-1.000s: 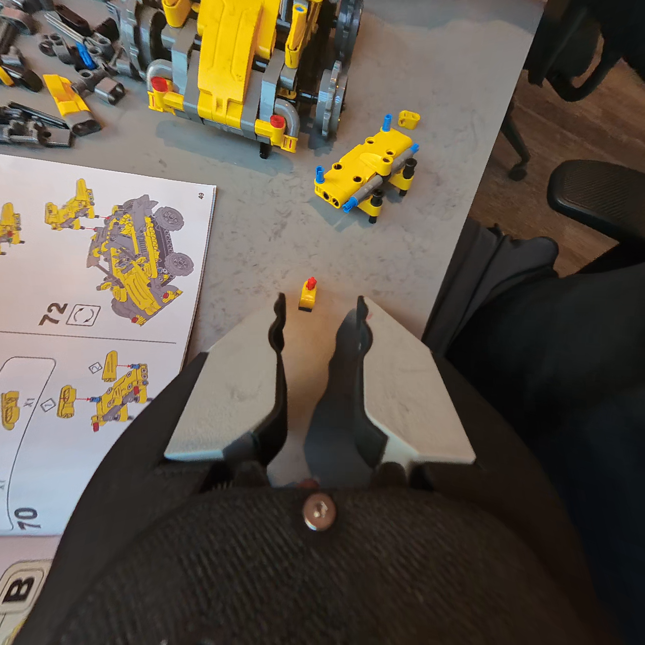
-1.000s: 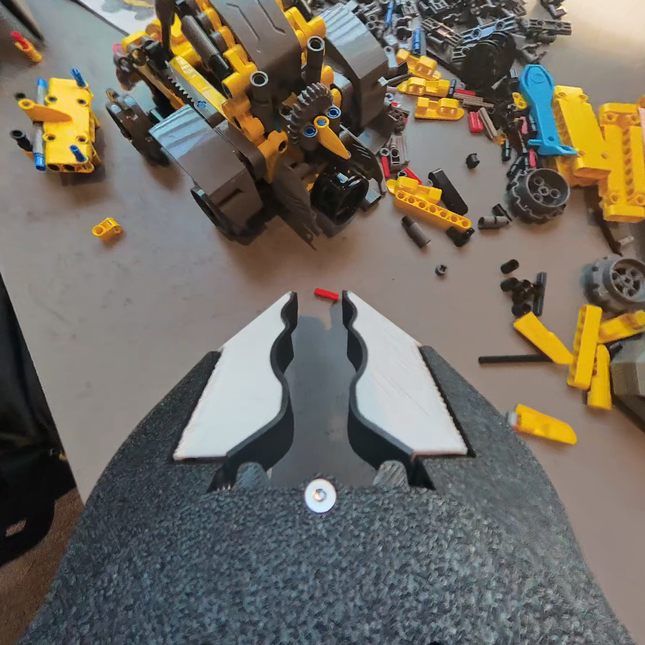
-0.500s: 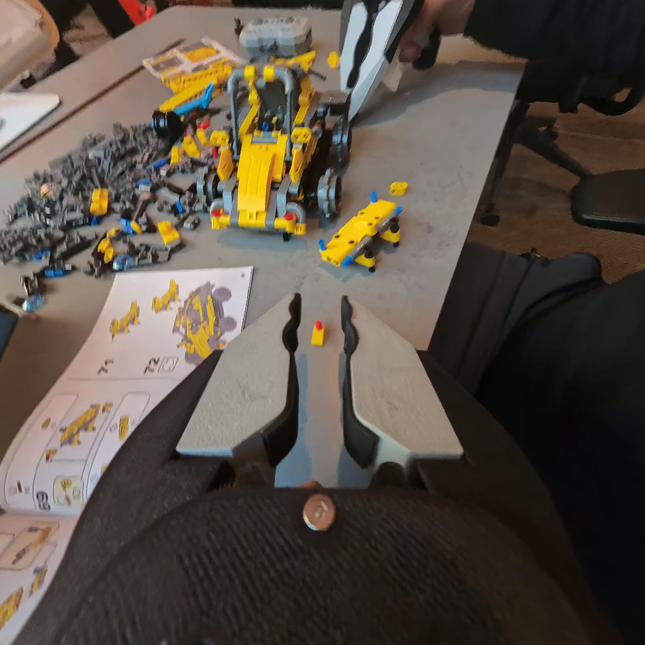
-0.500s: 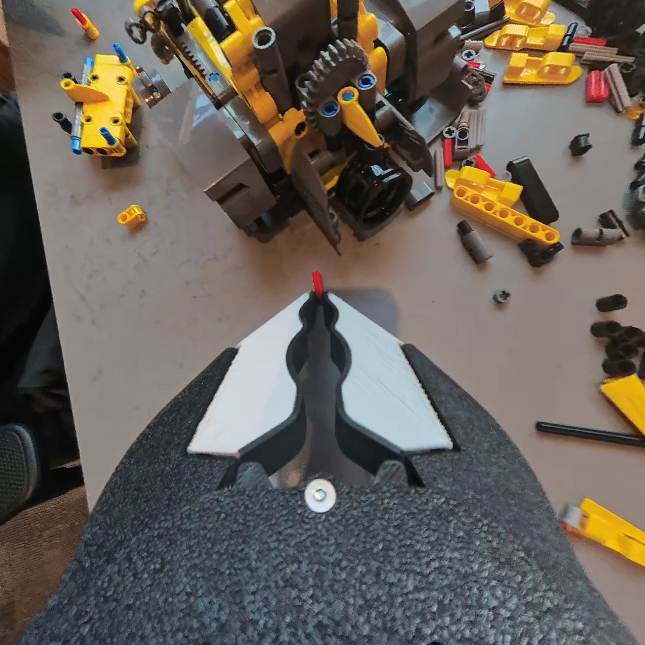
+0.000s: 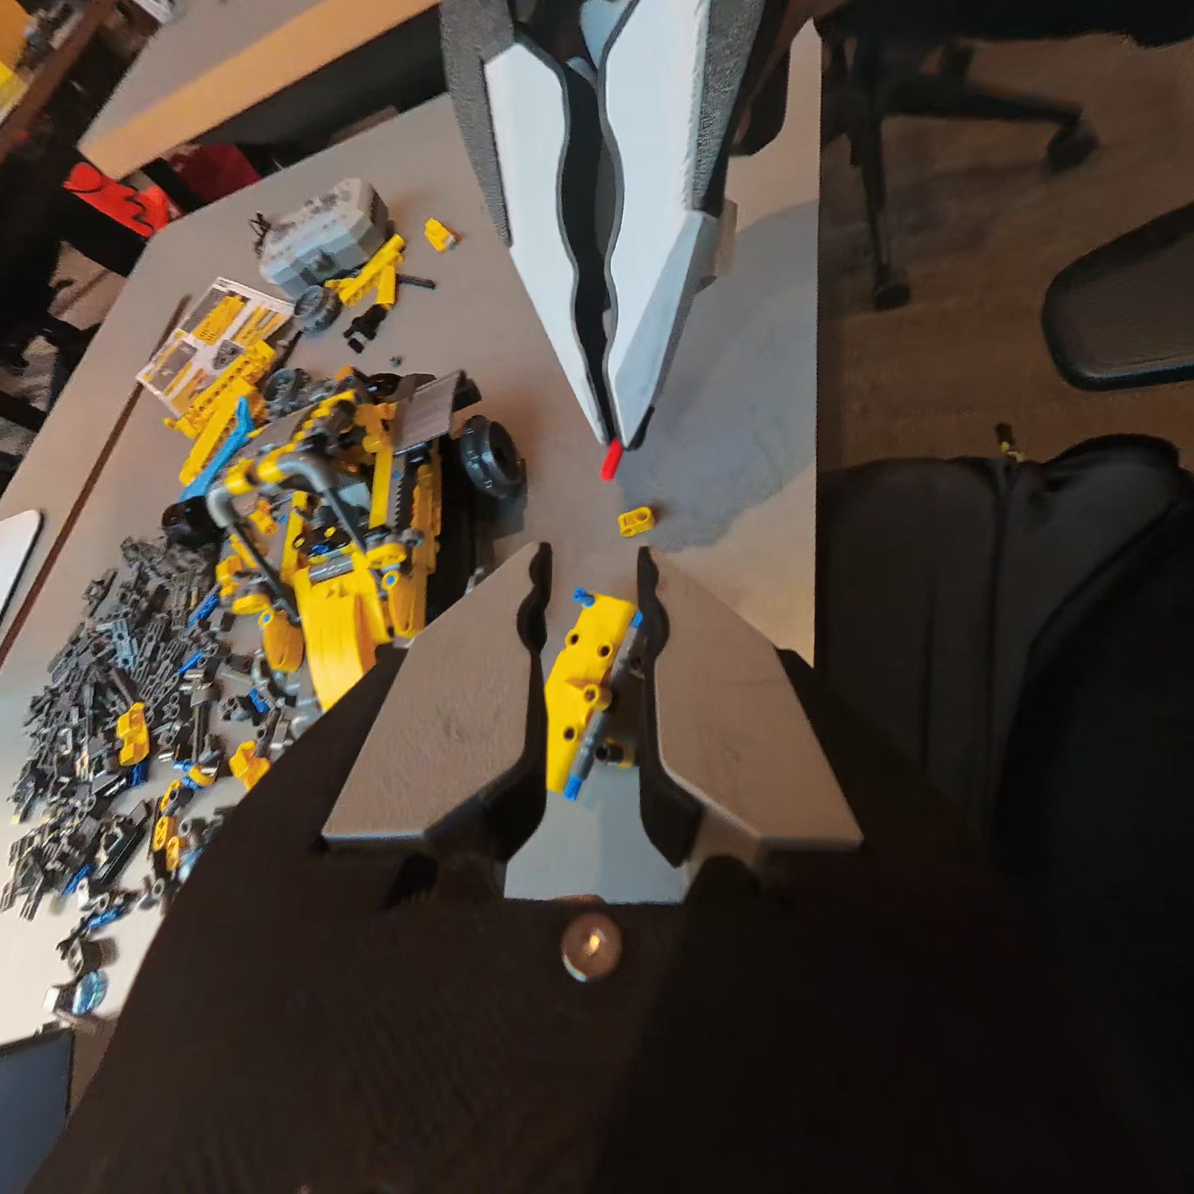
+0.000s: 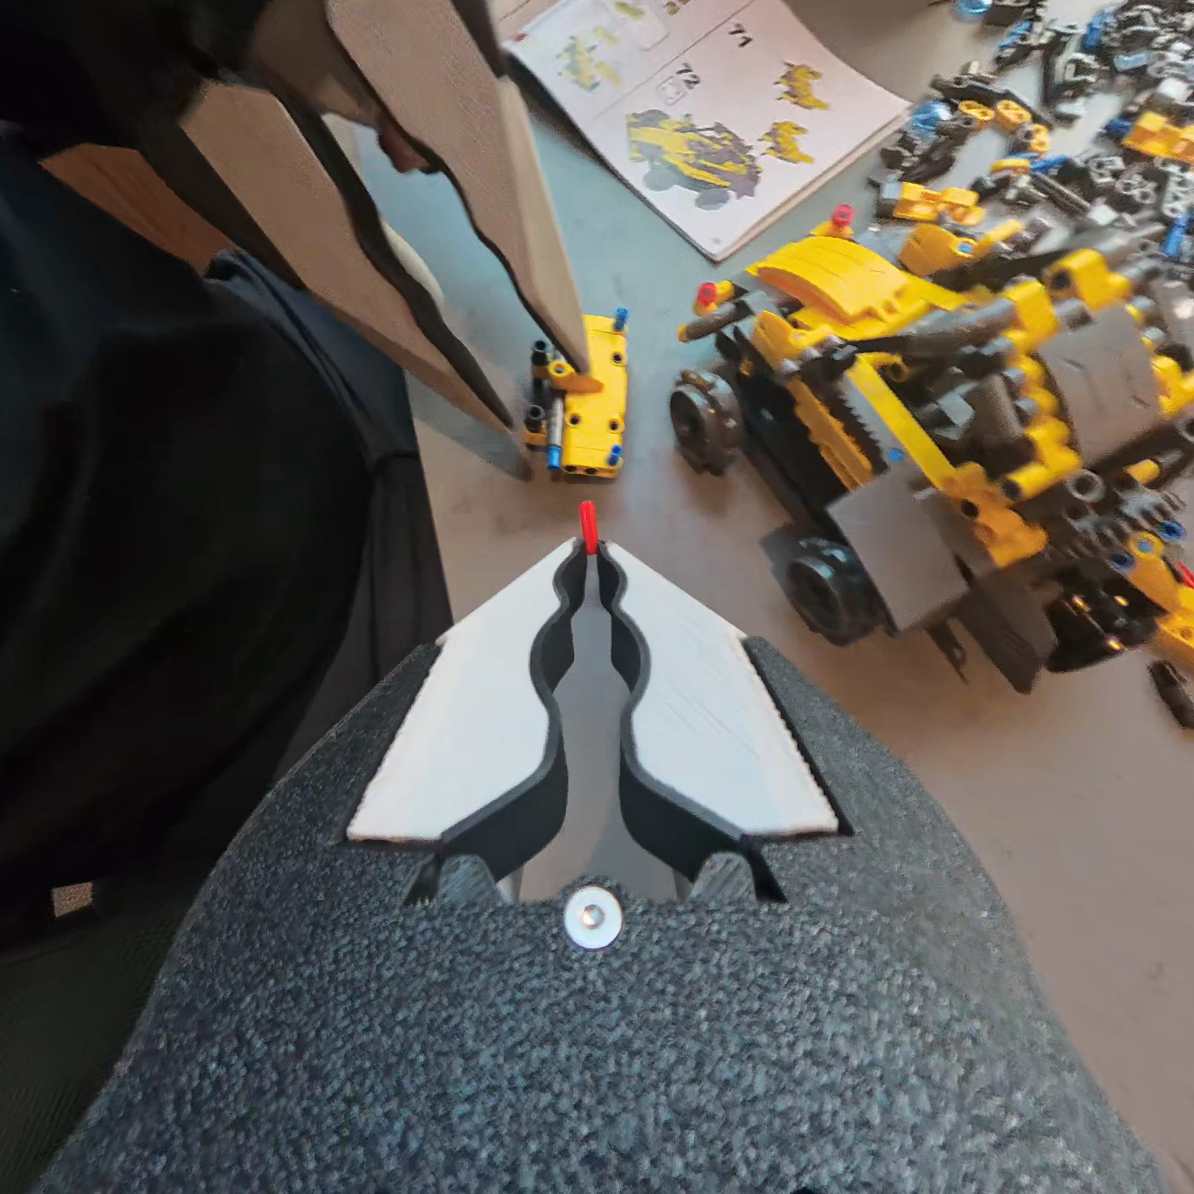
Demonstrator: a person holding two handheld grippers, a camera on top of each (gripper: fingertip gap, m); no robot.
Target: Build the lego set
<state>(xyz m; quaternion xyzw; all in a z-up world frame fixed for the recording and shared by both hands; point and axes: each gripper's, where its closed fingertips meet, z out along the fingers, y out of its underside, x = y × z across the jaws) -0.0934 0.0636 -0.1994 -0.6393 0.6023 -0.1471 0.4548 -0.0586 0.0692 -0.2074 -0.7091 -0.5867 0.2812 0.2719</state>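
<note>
My left gripper (image 5: 593, 561) is open, and a yellow sub-assembly with blue pins (image 5: 588, 672) lies on the grey table between its fingers. I cannot tell whether they touch. My right gripper (image 6: 588, 549) is shut on a small red pin (image 6: 587, 524) that sticks out past its tips. It points at the sub-assembly (image 6: 594, 413), a short way from it. In the left wrist view the right gripper (image 5: 621, 439) comes down from above with the red pin (image 5: 610, 461). In the right wrist view the left gripper (image 6: 549, 413) straddles the sub-assembly.
A large yellow and grey vehicle model (image 5: 349, 568) stands left of the sub-assembly. A small yellow connector (image 5: 636, 521) lies just beyond it. Loose parts (image 5: 129, 711) lie heaped at the left. An open instruction booklet (image 6: 711, 129) is nearby. The table edge (image 5: 815, 387) and dark fabric (image 5: 1001, 646) are on the right. The grippers' ends are close to 4 centimetres from one another. The small yellow connector (image 5: 636, 521) lies around 5 centimetres away from my right fingertips.
My right gripper shut on the red pin, lifted it and swung toward the sub-assembly. My left gripper left the small yellow and red piece and moved forward over the sub-assembly.
</note>
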